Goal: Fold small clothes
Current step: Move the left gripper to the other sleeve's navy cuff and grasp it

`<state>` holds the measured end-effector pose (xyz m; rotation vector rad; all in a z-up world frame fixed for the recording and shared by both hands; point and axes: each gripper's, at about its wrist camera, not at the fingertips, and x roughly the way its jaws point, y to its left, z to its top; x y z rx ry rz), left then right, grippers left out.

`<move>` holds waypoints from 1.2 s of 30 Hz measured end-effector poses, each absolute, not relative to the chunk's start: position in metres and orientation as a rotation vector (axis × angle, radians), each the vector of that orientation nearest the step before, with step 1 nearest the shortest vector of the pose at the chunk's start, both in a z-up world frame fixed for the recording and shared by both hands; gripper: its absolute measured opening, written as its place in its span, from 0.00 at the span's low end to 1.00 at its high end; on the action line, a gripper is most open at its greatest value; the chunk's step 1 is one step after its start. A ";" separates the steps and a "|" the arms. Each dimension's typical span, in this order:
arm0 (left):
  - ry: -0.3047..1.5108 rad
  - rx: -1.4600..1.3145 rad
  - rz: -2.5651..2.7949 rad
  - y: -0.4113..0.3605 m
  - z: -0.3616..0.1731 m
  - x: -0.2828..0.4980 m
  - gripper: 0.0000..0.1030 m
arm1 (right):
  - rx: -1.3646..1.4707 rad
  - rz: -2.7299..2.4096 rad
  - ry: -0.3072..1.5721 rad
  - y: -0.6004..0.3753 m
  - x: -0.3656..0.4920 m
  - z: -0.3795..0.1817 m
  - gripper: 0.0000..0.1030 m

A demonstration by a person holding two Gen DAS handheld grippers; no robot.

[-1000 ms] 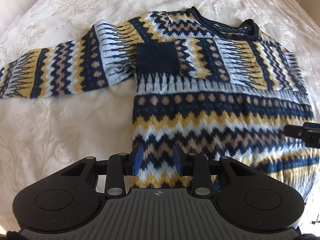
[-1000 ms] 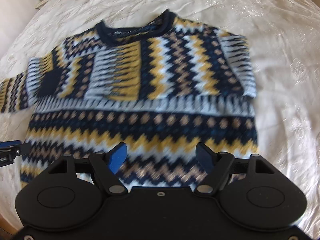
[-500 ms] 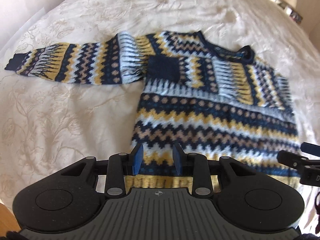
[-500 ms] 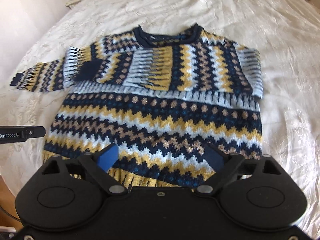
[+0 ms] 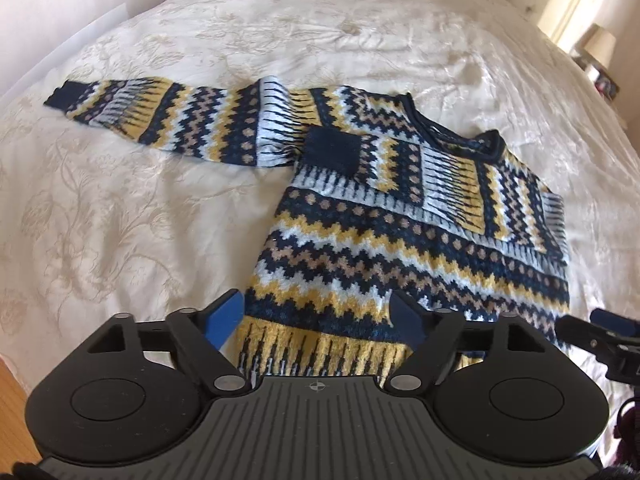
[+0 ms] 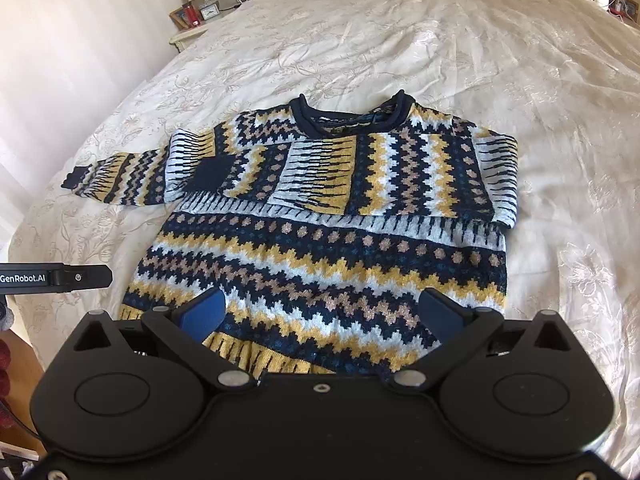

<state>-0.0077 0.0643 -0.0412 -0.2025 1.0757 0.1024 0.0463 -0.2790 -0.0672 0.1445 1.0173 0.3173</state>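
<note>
A knitted sweater [image 5: 400, 240] in navy, yellow, tan and white zigzag bands lies flat on the bed, also in the right wrist view [image 6: 332, 232]. Its right sleeve is folded across the chest, cuff [image 5: 334, 150] near the left armpit. Its left sleeve [image 5: 160, 120] stretches out flat to the left. My left gripper [image 5: 318, 316] is open and empty above the hem's left part. My right gripper [image 6: 322, 314] is open and empty above the hem's middle. Each gripper shows at the edge of the other's view.
The sweater lies on a cream embroidered bedspread [image 6: 400, 40]. A bedside table with a lamp and clock [image 6: 200, 0] stands at the far left of the bed. Another lamp [image 5: 600, 48] stands at the far right. Wooden floor [image 5: 12, 392] shows at the near bed edge.
Both grippers have pulled back and up from the sweater, so more of the bed shows. My left gripper's jaws have opened wide from a narrow gap. The sweater has not moved.
</note>
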 end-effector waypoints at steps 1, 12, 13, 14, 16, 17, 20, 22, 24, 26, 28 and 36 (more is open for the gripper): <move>1.068 -0.213 0.113 0.069 -0.040 -0.008 0.81 | 0.149 0.328 1.021 -0.280 0.047 -0.068 0.99; 1.027 -0.302 0.170 0.182 -0.039 0.032 0.85 | 0.153 0.311 1.011 -0.264 0.063 -0.063 1.00; 1.027 -0.309 0.168 0.197 -0.040 0.039 0.85 | 0.158 0.298 1.010 -0.260 0.066 -0.063 1.00; 1.027 -0.309 0.166 0.212 -0.040 0.046 0.85 | 0.166 0.284 1.011 -0.255 0.069 -0.063 1.00; 1.028 -0.298 0.170 0.241 -0.039 0.060 0.85 | 0.189 0.246 1.019 -0.244 0.078 -0.064 1.00; 1.022 -0.290 0.175 0.257 -0.038 0.067 0.85 | 0.202 0.230 1.027 -0.238 0.081 -0.064 1.00; 1.020 -0.286 0.187 0.300 -0.040 0.086 0.85 | 0.248 0.195 1.037 -0.217 0.091 -0.064 1.00; 1.024 -0.296 0.192 0.327 -0.042 0.099 0.85 | 0.255 0.179 1.041 -0.201 0.098 -0.064 0.99; 1.025 -0.309 0.190 0.351 -0.048 0.112 0.85 | 0.262 0.157 1.045 -0.187 0.103 -0.063 0.99; 1.027 -0.316 0.190 0.373 -0.055 0.126 0.85 | 0.279 0.137 1.047 -0.174 0.107 -0.062 0.99; 1.026 -0.320 0.193 0.392 -0.062 0.139 0.85 | 0.293 0.120 1.050 -0.160 0.110 -0.060 0.99; 1.055 -0.319 0.210 0.444 -0.101 0.181 0.85 | 0.272 0.087 1.074 -0.116 0.118 -0.054 1.00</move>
